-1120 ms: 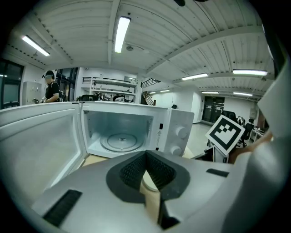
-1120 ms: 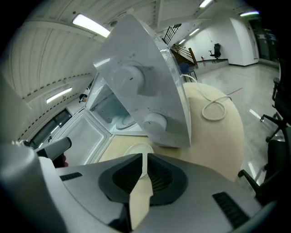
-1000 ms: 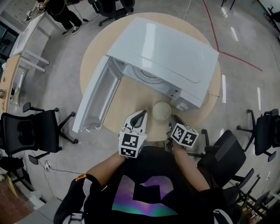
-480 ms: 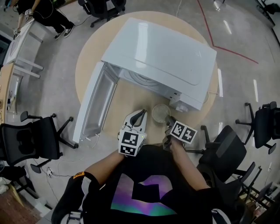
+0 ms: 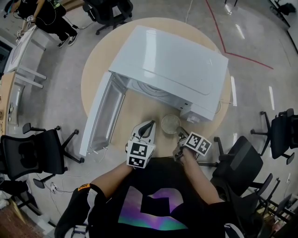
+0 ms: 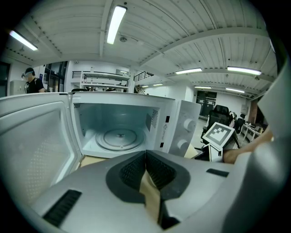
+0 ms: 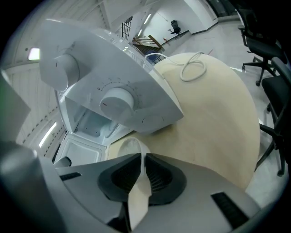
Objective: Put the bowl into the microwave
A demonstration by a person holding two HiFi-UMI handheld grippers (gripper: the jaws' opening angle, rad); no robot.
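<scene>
A small pale bowl [image 5: 171, 124] stands on the round wooden table [image 5: 139, 104] just in front of the white microwave [image 5: 172, 60], below its control panel. The microwave door [image 5: 104, 111] hangs wide open to the left, and the cavity with its glass turntable [image 6: 119, 138] holds nothing. My right gripper [image 5: 180, 132] is shut on the bowl's near rim; the cream rim [image 7: 129, 148] runs between its pads. My left gripper [image 5: 148, 126] hovers left of the bowl, facing the open cavity, shut on nothing.
Two round knobs [image 7: 116, 102] sit on the microwave's panel right above the bowl. A white cable [image 7: 193, 68] lies looped on the table to the right. Black office chairs [image 5: 32, 148] [image 5: 242, 162] stand around the table. A person [image 5: 46, 14] is at a desk far left.
My right gripper has moved forward to the bowl and now grips its near rim. The left gripper has stayed almost where it was.
</scene>
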